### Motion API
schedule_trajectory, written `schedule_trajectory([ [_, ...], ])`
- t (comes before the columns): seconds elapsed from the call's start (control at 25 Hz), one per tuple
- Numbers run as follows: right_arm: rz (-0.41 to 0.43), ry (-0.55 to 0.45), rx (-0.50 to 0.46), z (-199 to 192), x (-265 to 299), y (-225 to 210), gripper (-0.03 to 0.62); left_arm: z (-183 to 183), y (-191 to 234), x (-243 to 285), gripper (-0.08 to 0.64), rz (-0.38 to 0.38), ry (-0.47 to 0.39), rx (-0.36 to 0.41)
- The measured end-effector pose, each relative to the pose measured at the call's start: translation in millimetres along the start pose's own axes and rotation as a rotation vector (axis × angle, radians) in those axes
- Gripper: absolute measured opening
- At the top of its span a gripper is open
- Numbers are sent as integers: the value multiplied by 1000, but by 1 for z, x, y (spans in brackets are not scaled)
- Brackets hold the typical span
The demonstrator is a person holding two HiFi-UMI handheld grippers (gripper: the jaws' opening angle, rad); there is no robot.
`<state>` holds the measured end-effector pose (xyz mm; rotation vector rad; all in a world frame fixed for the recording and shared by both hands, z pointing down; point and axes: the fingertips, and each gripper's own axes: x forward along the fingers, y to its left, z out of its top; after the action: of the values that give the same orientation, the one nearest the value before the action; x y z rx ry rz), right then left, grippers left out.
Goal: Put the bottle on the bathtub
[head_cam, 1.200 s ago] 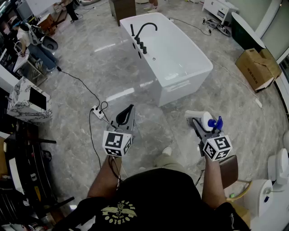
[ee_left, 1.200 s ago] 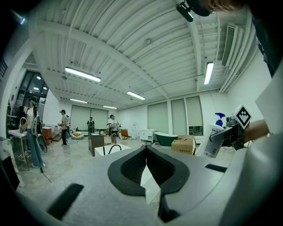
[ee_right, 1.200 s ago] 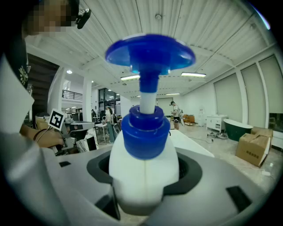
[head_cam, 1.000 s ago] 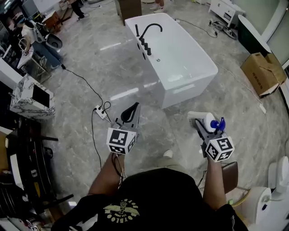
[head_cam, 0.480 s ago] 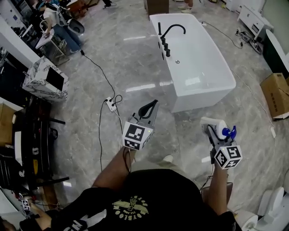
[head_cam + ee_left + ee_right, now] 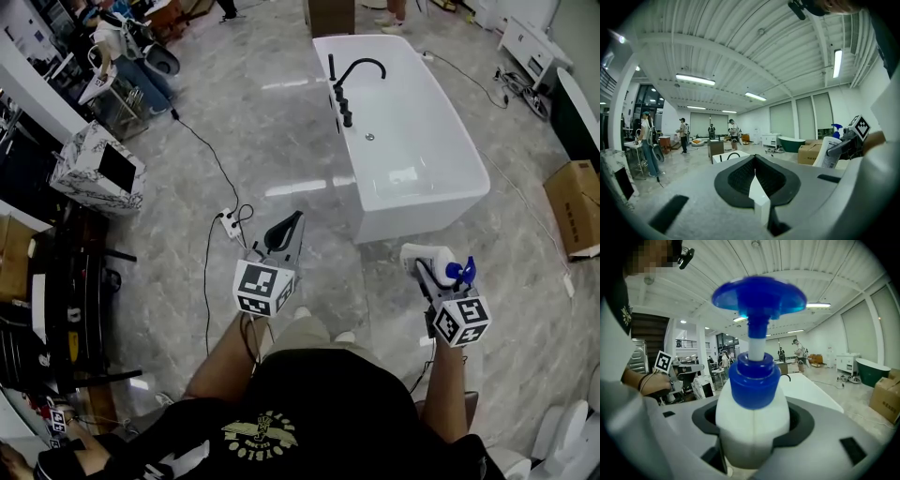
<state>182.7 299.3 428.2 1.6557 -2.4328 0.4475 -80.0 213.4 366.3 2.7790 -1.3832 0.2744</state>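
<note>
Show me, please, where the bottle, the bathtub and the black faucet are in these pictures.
bottle (image 6: 752,427): right gripper view, on its white body below the blue cap.
bathtub (image 6: 417,217): head view, on its near outer wall.
black faucet (image 6: 366,61): head view, on the top of its arch.

1. Bottle (image 6: 752,427): smooth white plastic, with a glossy blue plastic pump top.
2. Bathtub (image 6: 417,214): smooth, glossy white.
3. Floor (image 6: 234,141): polished grey marble-look stone, reflective.
4. Tap (image 6: 342,89): matt black metal.
5. Box (image 6: 577,206): plain matt brown cardboard.
</note>
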Motion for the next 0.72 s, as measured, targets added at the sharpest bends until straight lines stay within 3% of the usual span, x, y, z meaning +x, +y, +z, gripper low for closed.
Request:
schedule_trajectory([
  [0.36,2,31,-7,2,40,-9,268,-15,23,30,9,-8,9,-20],
  [0.72,-28,49,-10,28,107,-27,268,-11,68,105,9,-70,1,-43],
])
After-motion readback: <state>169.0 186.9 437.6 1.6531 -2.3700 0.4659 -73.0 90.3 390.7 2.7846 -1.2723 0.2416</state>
